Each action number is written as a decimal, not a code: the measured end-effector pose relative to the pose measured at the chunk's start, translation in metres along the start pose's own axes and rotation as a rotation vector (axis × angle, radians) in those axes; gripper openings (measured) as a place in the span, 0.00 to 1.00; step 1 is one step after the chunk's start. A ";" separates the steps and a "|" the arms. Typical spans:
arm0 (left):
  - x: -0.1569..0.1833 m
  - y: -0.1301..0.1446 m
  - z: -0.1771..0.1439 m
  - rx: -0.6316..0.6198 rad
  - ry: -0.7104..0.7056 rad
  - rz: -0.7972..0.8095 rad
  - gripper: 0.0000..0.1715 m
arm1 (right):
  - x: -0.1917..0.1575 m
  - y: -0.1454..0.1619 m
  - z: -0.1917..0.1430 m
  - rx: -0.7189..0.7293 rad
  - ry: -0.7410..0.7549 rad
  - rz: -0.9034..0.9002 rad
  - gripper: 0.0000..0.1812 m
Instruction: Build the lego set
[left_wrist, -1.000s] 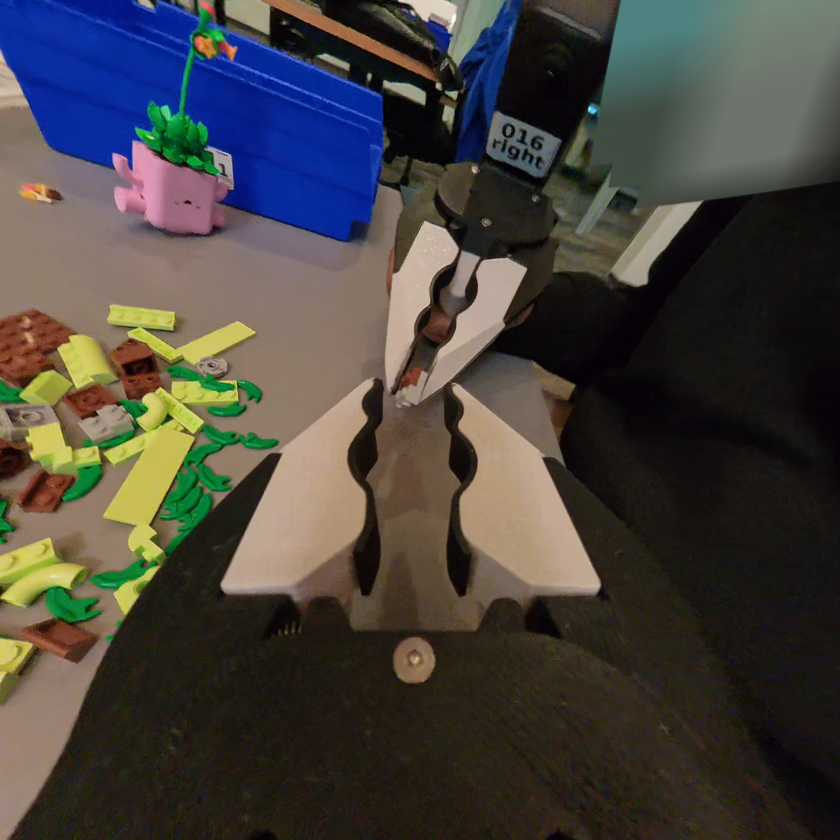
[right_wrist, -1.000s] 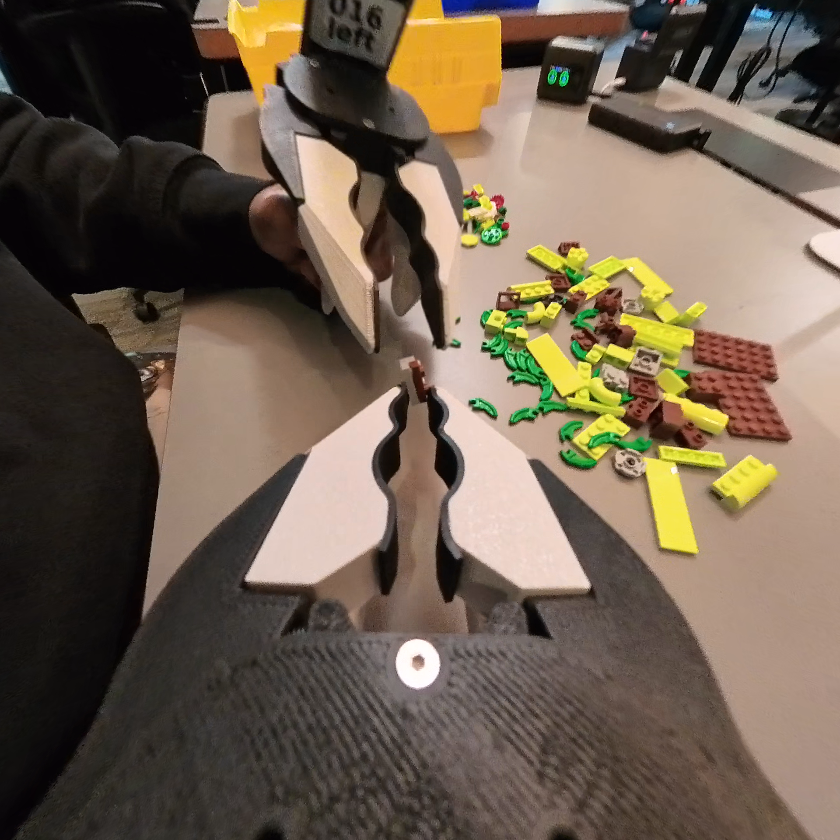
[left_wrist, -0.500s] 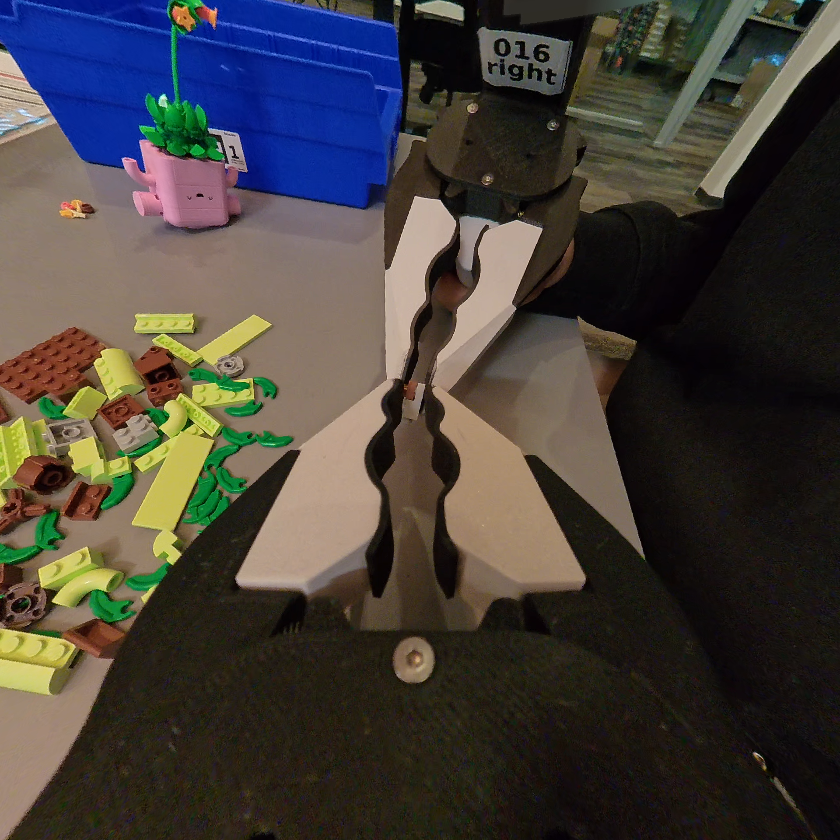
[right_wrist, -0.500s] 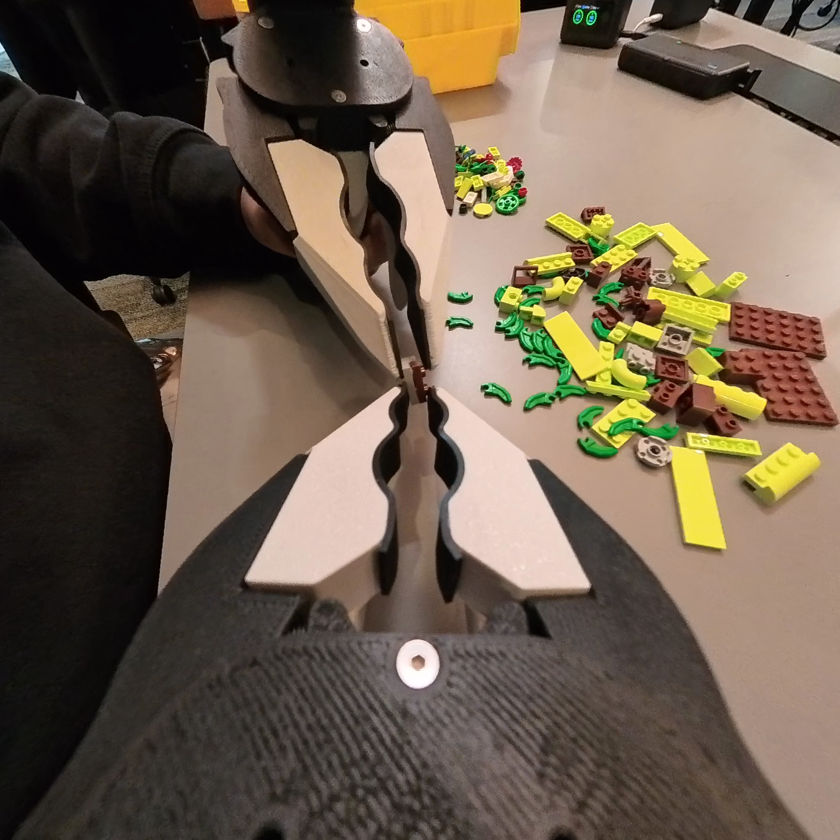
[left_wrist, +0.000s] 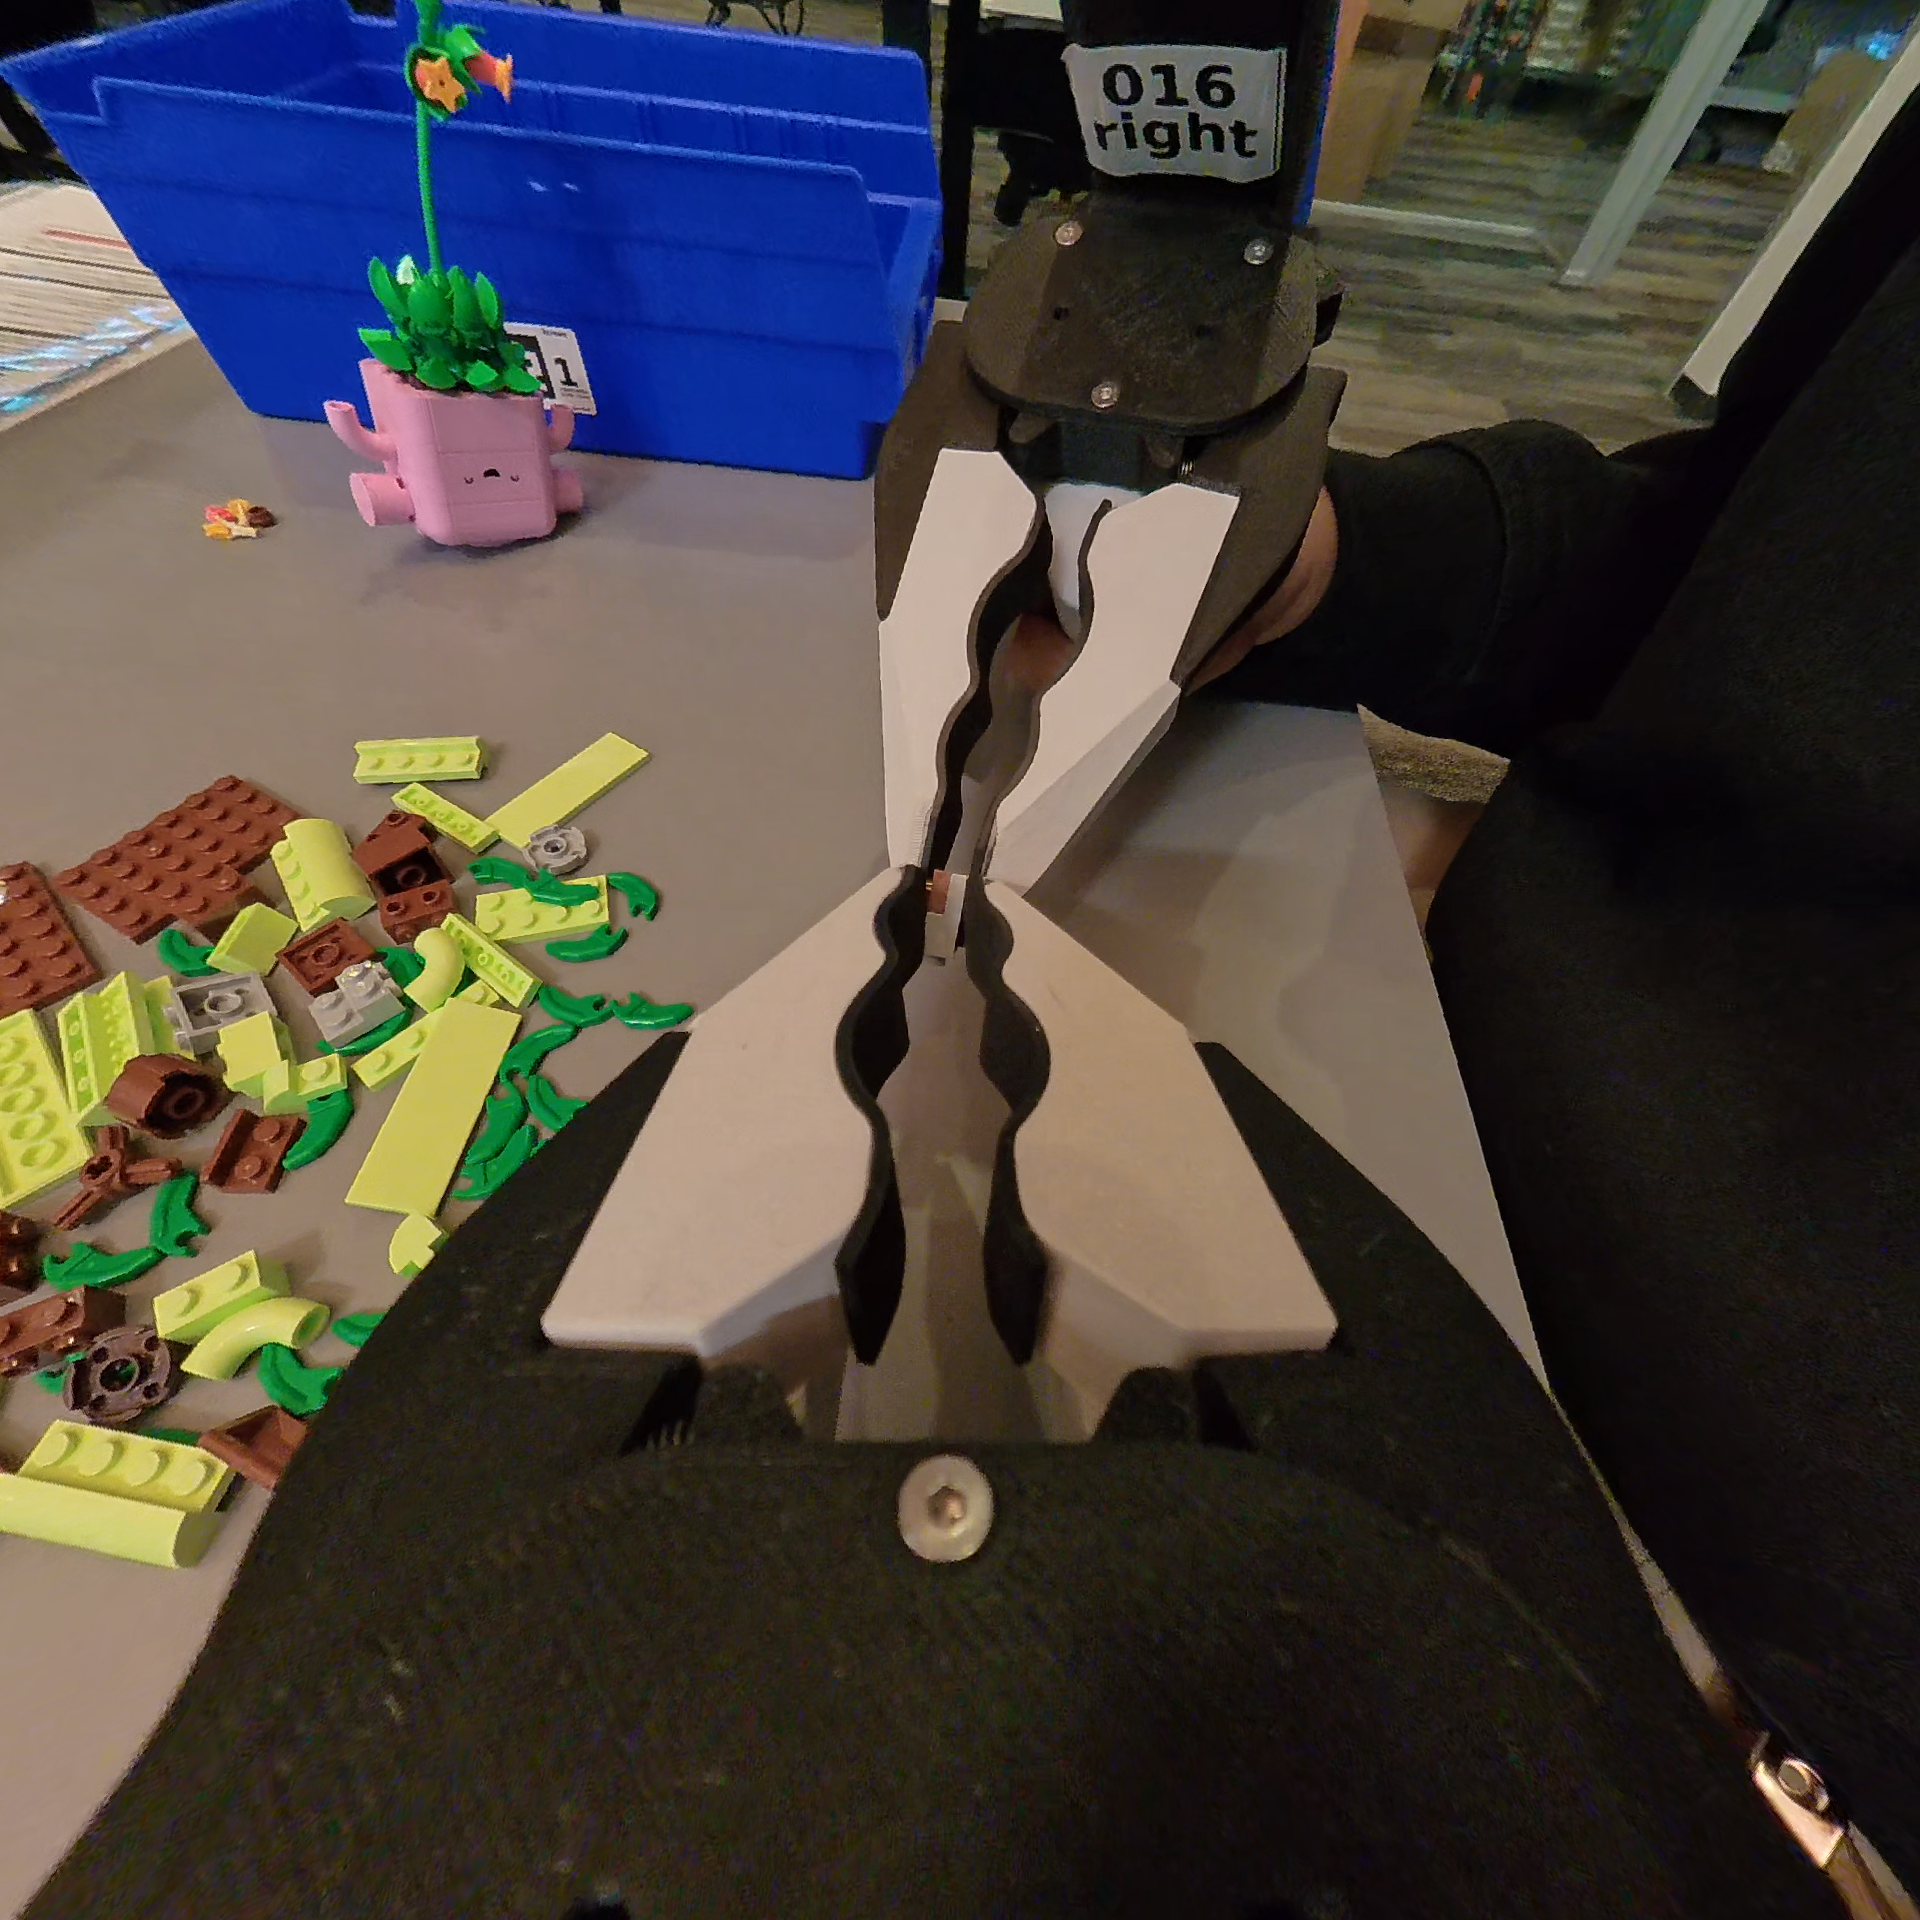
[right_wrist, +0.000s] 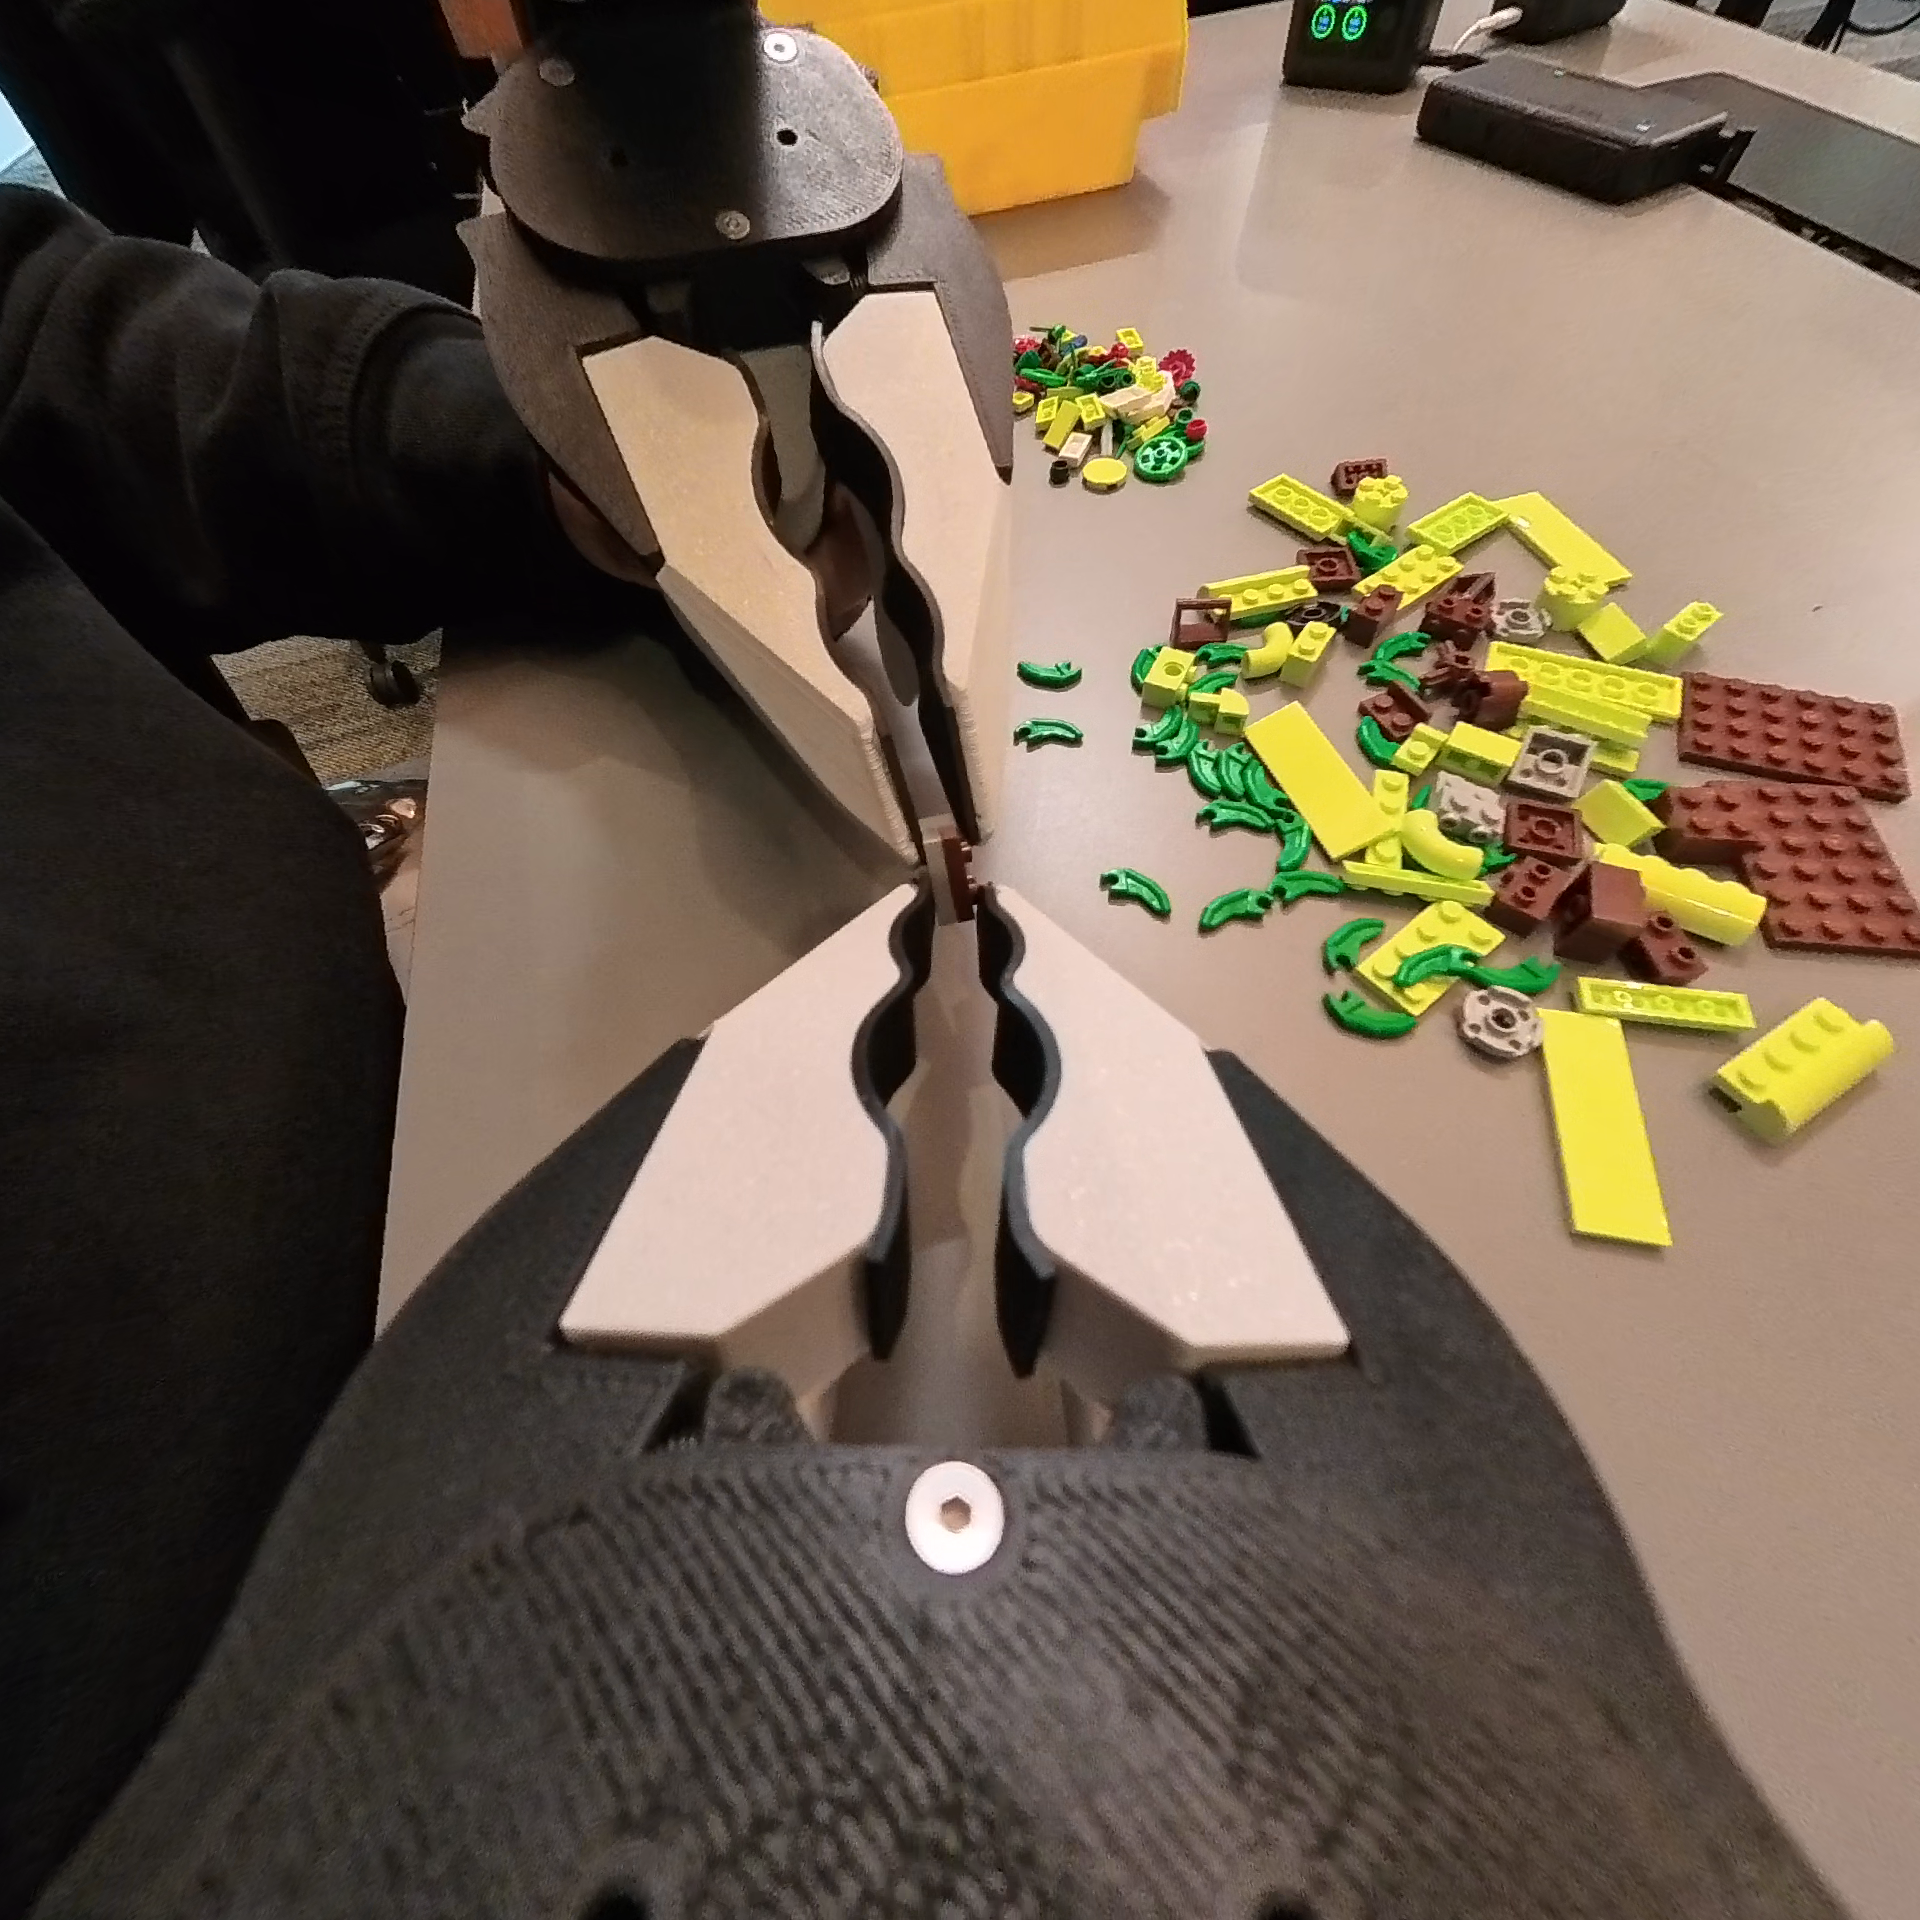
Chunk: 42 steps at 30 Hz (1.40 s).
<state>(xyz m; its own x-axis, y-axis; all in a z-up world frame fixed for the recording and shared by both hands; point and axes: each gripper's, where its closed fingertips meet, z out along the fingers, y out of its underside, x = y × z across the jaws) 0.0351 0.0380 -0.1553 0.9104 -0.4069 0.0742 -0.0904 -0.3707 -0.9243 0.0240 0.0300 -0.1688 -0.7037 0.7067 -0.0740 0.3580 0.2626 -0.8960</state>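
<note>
Grippers tip to tip over the table (right_wrist: 1299, 312)
I see right gripper (right_wrist: 951, 906) pinching brown piece (right_wrist: 956, 871); left gripper (left_wrist: 940, 914) nipped on grey piece (left_wrist: 941, 920).

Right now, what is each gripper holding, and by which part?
Both grip one small brown-and-grey brick stack between their tips: right gripper on its near end, left gripper on the opposite end.
</note>
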 end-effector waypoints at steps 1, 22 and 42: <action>0.000 0.000 0.000 -0.001 -0.002 0.000 0.02 | 0.000 0.000 0.000 -0.001 0.001 0.000 0.03; 0.004 -0.008 -0.006 0.070 0.088 -0.082 0.02 | -0.005 -0.011 -0.006 0.082 -0.005 -0.063 0.05; 0.003 -0.012 -0.009 0.102 0.109 -0.122 0.02 | -0.002 -0.015 -0.012 0.118 0.035 -0.124 0.02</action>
<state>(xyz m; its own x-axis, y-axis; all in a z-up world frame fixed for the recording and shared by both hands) 0.0354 0.0340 -0.1411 0.8627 -0.4538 0.2230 0.0647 -0.3383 -0.9388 0.0277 0.0323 -0.1503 -0.7153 0.6967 0.0544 0.1933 0.2720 -0.9427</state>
